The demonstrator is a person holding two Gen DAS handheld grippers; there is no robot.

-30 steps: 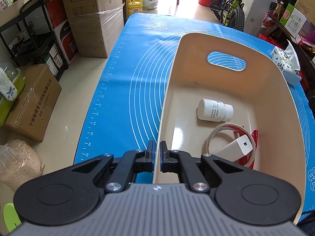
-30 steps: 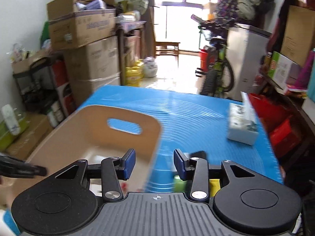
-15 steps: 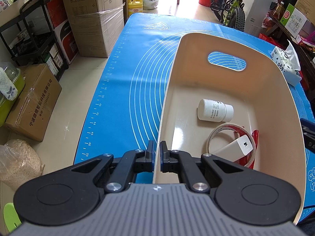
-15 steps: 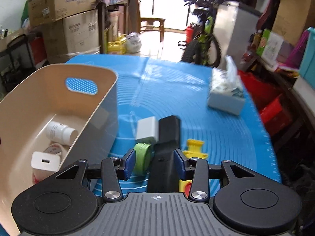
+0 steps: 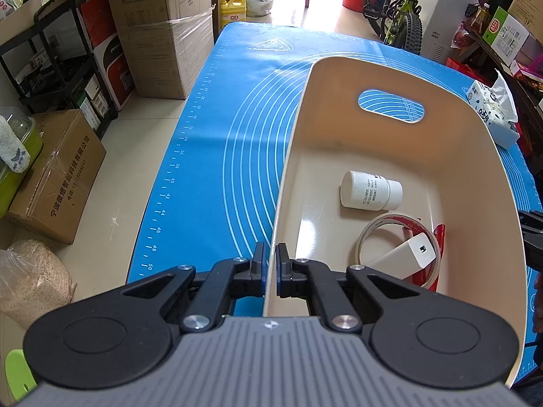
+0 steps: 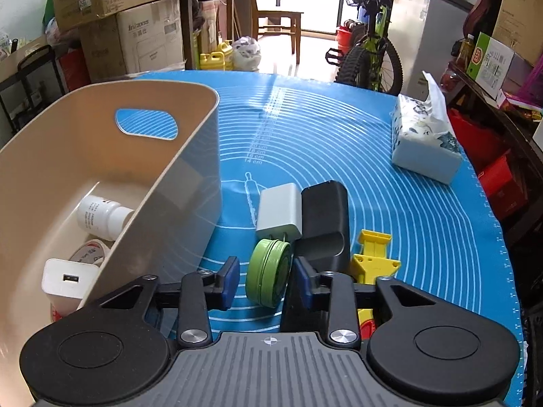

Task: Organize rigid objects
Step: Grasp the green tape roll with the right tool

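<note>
My left gripper [image 5: 270, 271] is shut on the near left rim of the beige bin [image 5: 288, 169]. Inside the bin lie a white bottle [image 5: 370, 190], a tape roll [image 5: 370, 234] and a white charger [image 5: 404, 257]. In the right wrist view the bin [image 6: 190, 156] stands at the left. My right gripper [image 6: 266, 281] is open, its jaws on either side of a green round tin [image 6: 269, 276] that stands on edge on the blue mat [image 6: 390, 203]. Just beyond lie a grey-white adapter [image 6: 280, 213], a black case [image 6: 324, 224] and a yellow tool [image 6: 373, 254].
A tissue pack [image 6: 422, 142] sits at the mat's far right. Cardboard boxes [image 5: 163, 27], a black shelf [image 5: 54, 61] and a bicycle [image 6: 370, 47] stand around the table. The table's left edge drops to the floor.
My right gripper has swung right and down, from over the bin to the loose objects, and now brackets the green tin. My left gripper has kept still on the bin rim.
</note>
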